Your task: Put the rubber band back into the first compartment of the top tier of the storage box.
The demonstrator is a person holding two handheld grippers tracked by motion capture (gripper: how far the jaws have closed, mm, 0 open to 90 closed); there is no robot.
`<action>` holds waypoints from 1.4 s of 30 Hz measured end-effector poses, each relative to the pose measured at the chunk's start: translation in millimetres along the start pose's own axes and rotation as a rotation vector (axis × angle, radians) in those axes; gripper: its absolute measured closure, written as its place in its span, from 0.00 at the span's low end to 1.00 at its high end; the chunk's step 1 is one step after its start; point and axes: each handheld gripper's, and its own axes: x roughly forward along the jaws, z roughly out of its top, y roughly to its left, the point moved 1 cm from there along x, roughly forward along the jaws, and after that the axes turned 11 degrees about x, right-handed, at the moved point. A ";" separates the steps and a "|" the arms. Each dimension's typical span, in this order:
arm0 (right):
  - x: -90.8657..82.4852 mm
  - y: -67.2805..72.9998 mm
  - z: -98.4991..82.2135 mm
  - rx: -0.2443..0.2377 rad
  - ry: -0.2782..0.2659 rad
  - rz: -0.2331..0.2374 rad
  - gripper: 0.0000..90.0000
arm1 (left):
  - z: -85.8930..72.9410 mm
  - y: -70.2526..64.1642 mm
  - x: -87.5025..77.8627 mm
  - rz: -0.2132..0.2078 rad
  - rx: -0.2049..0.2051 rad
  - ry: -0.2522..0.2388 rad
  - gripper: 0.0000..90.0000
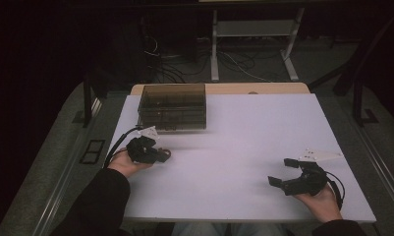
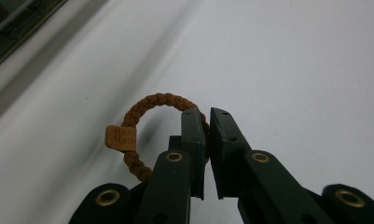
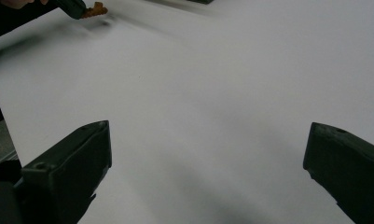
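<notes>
While clamped on bracelet (image 2: 145, 106): left hand-held gripper (image 2: 207, 122).

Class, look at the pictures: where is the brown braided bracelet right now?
The brown braided bracelet is pinched in the left gripper, at the left of the white table, just in front of the dark box.

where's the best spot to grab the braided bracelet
Grip the plain cord of the bracelet opposite its tag, across the braid. The left gripper does just that, pinching the cord side-on; the ring's thin band fits between nearly shut jaws.
</notes>
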 end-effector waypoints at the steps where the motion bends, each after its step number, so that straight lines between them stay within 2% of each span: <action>1: 0.1 0.1 0.0 0.000 0.001 0.000 0.01 | 0.4 -0.5 -1.1 -0.001 0.003 -0.003 0.92; 13: 0.3 0.0 0.1 -0.001 0.002 0.000 0.01 | 4.2 -0.8 -13.6 0.008 0.012 -0.020 0.92; 30: 0.6 0.2 0.0 0.000 0.006 -0.001 0.01 | 11.9 -0.7 -30.0 0.007 0.048 -0.030 0.92; 40: 0.5 -0.3 0.1 -0.002 0.005 -0.004 0.01 | 16.5 1.0 -41.2 0.016 0.057 -0.038 0.92; 42: 0.6 -0.3 0.1 -0.002 0.004 -0.004 0.01 | 17.3 1.1 -43.6 0.022 0.046 -0.047 0.92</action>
